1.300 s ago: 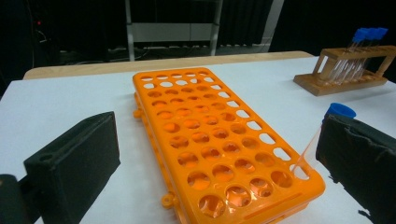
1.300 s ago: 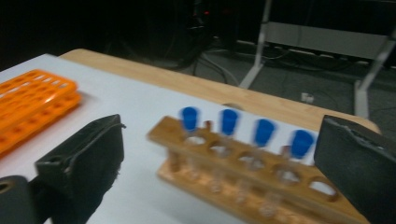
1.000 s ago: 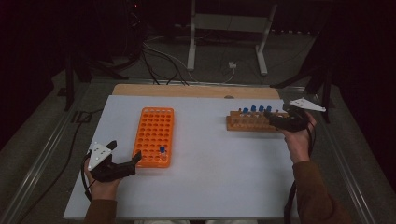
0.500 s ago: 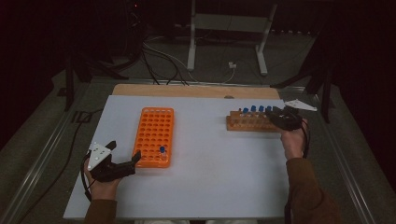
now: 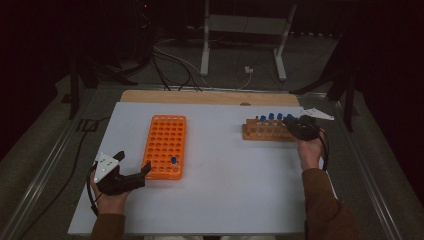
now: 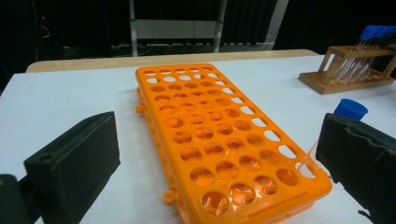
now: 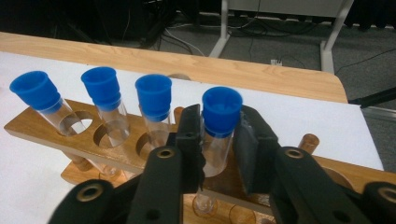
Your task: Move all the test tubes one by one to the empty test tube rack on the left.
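Wooden rack (image 7: 56, 122): four blue-capped tubes; right gripper (image 7: 219, 140) just clamped the nearest tube (image 7: 219, 126). Orange rack (image 5: 165, 145): one tube (image 5: 173, 162). Left gripper (image 5: 131, 176) open.

Around your white table top (image 5: 225, 195) you see a dark room with a grey floor (image 5: 45, 150), black cables (image 5: 165, 57) lying on it, and a white metal stand (image 5: 240, 30) behind.

two black grippers are seen, the left gripper (image 5: 134, 176) and the right gripper (image 5: 295, 125), each topped by a grey three-cornered plate, white-dotted on the left. black cables trail from both. brown sleeves (image 5: 327, 210) are worn. round bolt holes mark the right jaws.
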`<state>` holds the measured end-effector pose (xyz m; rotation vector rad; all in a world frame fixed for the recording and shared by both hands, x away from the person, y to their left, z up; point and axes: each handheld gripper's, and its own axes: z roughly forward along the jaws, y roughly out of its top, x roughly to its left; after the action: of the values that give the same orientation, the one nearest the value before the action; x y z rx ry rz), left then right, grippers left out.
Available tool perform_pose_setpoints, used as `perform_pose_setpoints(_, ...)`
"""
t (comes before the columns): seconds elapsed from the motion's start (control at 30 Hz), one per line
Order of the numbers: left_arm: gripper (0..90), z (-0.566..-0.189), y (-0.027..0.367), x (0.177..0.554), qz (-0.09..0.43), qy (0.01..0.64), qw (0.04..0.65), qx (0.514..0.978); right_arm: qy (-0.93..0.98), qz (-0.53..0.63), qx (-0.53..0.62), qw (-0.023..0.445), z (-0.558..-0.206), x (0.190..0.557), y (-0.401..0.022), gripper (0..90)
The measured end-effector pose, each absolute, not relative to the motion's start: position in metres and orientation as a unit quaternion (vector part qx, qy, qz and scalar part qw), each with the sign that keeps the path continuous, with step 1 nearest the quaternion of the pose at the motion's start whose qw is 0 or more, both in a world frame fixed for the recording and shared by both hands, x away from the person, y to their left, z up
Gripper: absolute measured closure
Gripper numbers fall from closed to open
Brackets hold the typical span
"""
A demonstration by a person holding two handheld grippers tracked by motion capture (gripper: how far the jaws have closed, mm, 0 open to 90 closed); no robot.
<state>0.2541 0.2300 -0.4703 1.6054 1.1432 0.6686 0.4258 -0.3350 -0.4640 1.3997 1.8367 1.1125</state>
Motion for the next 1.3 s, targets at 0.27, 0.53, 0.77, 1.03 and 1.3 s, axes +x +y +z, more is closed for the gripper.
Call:
perform_pose_setpoints(0.27, 0.6, -0.4703, 0.2302, 0.2541, 0.277, 0.474, 0.507, 0.665, 0.689, 0.412, 0.517, 0.296, -0.4672, 0.4237, -0.3273, 76.2)
perform_pose_setpoints(0.53, 0.6, -0.4709, 0.2289, 0.2542, 0.276, 0.474, 0.506, 0.666, 0.689, 0.41, 0.518, 0.299, -0.467, 0.423, -0.3262, 76.5)
perform_pose_setpoints(0.77, 0.6, -0.4714, 0.2283, 0.2546, 0.275, 0.474, 0.505, 0.666, 0.684, 0.412, 0.526, 0.295, -0.4668, 0.4235, -0.3278, 76.6)
perform_pose_setpoints(1.03, 0.6, -0.4715, 0.2281, 0.2549, 0.275, 0.474, 0.504, 0.667, 0.684, 0.414, 0.524, 0.295, -0.4643, 0.4225, -0.3275, 76.6)
perform_pose_setpoints(1.3, 0.6, -0.4717, 0.2283, 0.2551, 0.275, 0.475, 0.503, 0.668, 0.681, 0.417, 0.521, 0.301, -0.4587, 0.4215, -0.3285, 76.7)
